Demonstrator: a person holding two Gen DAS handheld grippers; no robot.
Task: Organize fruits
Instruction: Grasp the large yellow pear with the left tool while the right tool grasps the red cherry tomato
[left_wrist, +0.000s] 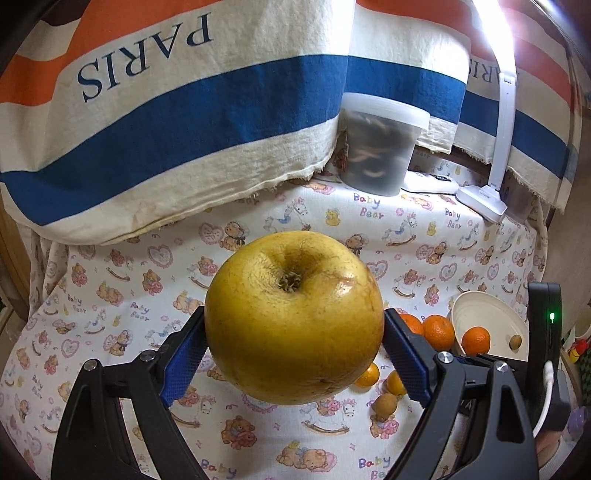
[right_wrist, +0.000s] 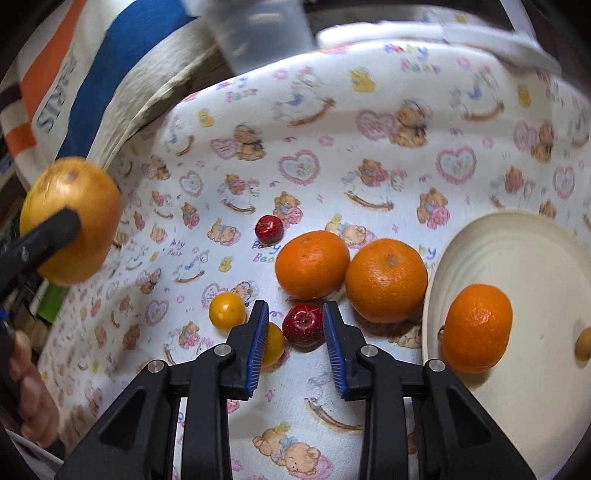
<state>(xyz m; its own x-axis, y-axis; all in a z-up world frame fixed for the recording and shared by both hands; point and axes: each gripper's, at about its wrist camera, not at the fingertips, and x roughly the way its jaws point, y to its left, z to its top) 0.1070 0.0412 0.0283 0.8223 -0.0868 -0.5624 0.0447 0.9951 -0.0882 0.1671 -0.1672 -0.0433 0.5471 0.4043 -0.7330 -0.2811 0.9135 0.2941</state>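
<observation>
- The right gripper (right_wrist: 295, 325) has a small red fruit (right_wrist: 303, 325) directly between its blue pads, at the fingertips, low on the bear-print cloth (right_wrist: 369, 147). The jaws stand narrowed around it; the pad on the picture's right looks to be touching its skin, while a thin gap seems to remain on the other side, so I would not call it pinched yet.
- The fruit is nearly round, stem dimple facing up, so no long axis matters; what matters is that it sits centred in the gap, and the right hand is clearly the nearer one.
- The left gripper (left_wrist: 295, 332) is spread wide and clamped on a big yellow fruit (left_wrist: 293, 317), held clear above the cloth (well off to the left in the right wrist view).
- The cream bowl (right_wrist: 480, 236) lies just to the right of the right gripper; it holds one orange (right_wrist: 476, 328) and a small brown fruit (right_wrist: 584, 343) at the picture's edge.
- Loose on the cloth: two oranges (right_wrist: 351, 273) touching each other beside the bowl, a second red fruit (right_wrist: 269, 229) farther back, and two small yellow fruits (right_wrist: 227, 310) by the left pad.
- A likely next move is closing fully, then lifting toward the bowl.
</observation>
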